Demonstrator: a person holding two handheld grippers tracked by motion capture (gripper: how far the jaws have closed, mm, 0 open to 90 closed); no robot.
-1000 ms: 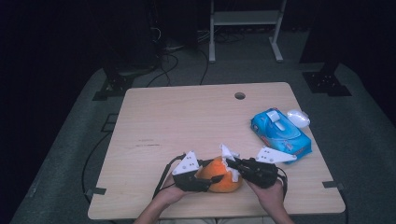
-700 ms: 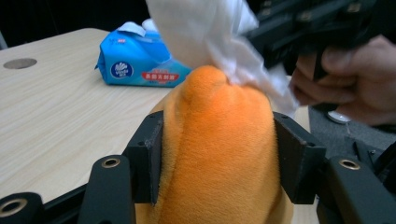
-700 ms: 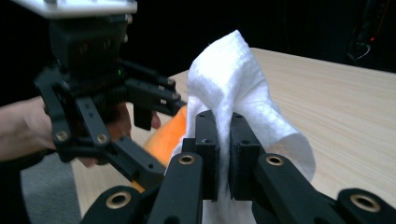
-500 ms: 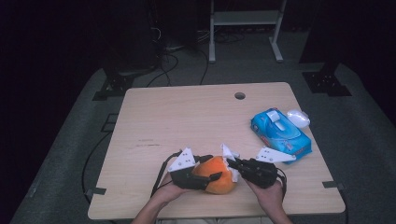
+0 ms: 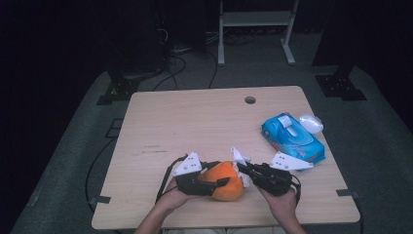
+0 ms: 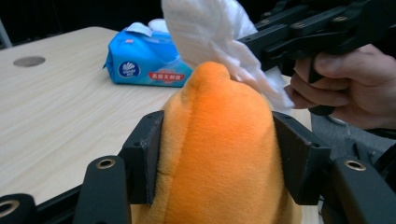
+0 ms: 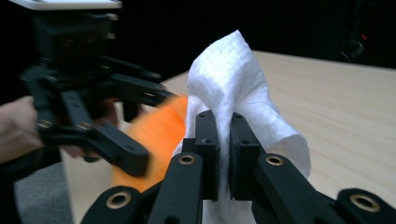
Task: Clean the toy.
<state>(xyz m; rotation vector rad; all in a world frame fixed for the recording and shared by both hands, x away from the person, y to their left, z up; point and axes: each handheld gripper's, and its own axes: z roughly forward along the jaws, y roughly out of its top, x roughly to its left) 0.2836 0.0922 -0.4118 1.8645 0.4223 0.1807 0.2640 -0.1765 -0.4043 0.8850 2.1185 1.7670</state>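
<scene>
Rounded orange plush toy (image 5: 225, 180), short fuzzy pile, soft and domed with a small bump at its top; it sits at the near edge of the table, between the two grippers. In the left gripper view the plush (image 6: 224, 154) bulges up between the two black jaw pads, which press into its sides. Left gripper (image 5: 207, 183): jaws have just been closing, with the plush between them, and are clamped on it.

White crumpled paper tissue (image 7: 238, 88), quilted, dimpled surface, folded into a loose peak. Right gripper (image 7: 224, 154): jaws drawn together on the tissue, a thin fold of it pinched between the pads, the rest standing up above them and draping to the right. In the left gripper view the tissue (image 6: 219, 42) hangs from the right gripper (image 6: 275, 39) and touches the top right of the plush. In the high view the tissue (image 5: 239, 161) lies against the plush on the side toward the right gripper (image 5: 251, 171).

Hands: the left hand (image 5: 173, 199) and right hand (image 5: 282, 204) come in from the near edge, each holding its gripper; a grey three-cornered plate sits on top of each.

Surroundings: light wooden table (image 5: 195, 122), smooth grain, round cable hole (image 5: 250, 100) near the far edge. Blue glossy plastic pack of wipes (image 5: 291, 137), soft and pillow-shaped, lies at the right side, well apart from the plush; its white flap is raised. A small pale oval object (image 5: 310, 123) lies just beside the pack's far end; what it is cannot be told. Grey floor around the table, dark beyond.
</scene>
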